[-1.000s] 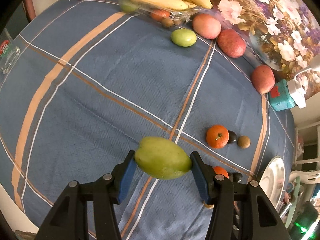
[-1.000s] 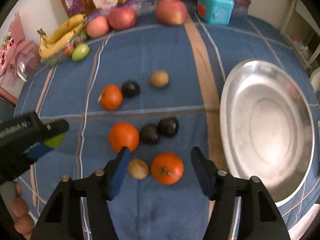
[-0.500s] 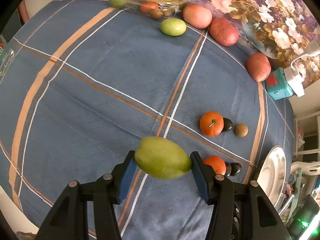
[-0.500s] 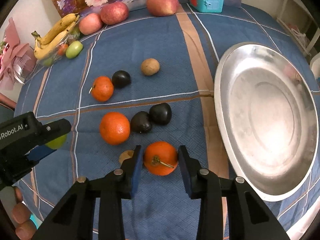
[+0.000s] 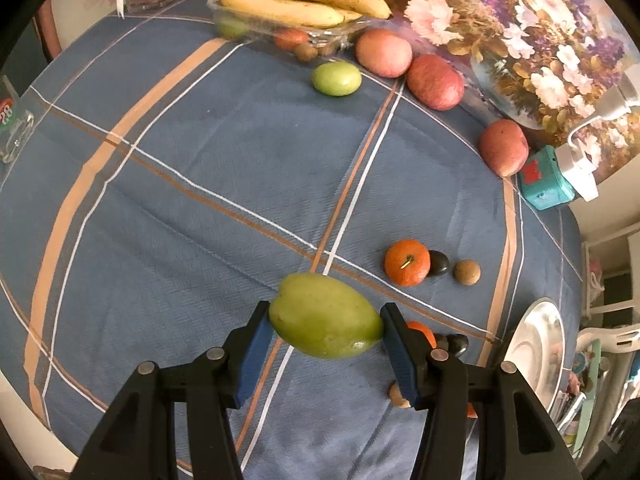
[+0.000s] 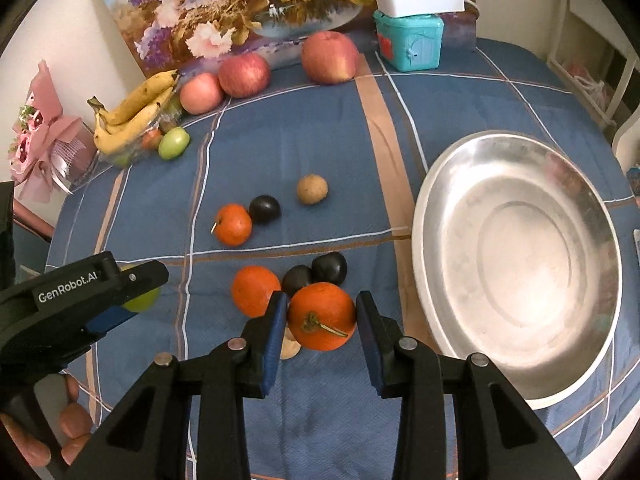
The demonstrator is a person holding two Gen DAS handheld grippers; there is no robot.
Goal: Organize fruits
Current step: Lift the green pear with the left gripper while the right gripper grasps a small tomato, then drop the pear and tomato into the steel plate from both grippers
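My left gripper (image 5: 325, 340) is shut on a green mango (image 5: 325, 316), held above the blue checked tablecloth (image 5: 200, 184). My right gripper (image 6: 321, 330) is shut on an orange tangerine (image 6: 321, 317) with a stem, lifted just off the cloth. Beside it lie another tangerine (image 6: 255, 290), two dark plums (image 6: 329, 267) and a brown round fruit (image 6: 289, 348) partly hidden behind the left finger. Farther back sit a third tangerine (image 6: 233, 225), a dark plum (image 6: 265, 209) and a brown fruit (image 6: 312, 189). The left gripper (image 6: 100, 292) shows at the left of the right wrist view.
A large steel bowl (image 6: 516, 264) stands at the right. At the back are bananas in a clear tray (image 6: 132, 114), a small green fruit (image 6: 174, 143), three red apples (image 6: 330, 58), a teal box (image 6: 410, 40) and a flower painting (image 6: 240, 4). A hand (image 6: 48, 432) holds the left gripper.
My right gripper closed on the stemmed tangerine and lifted it slightly off the cloth. The left gripper keeps the mango, nearly still.
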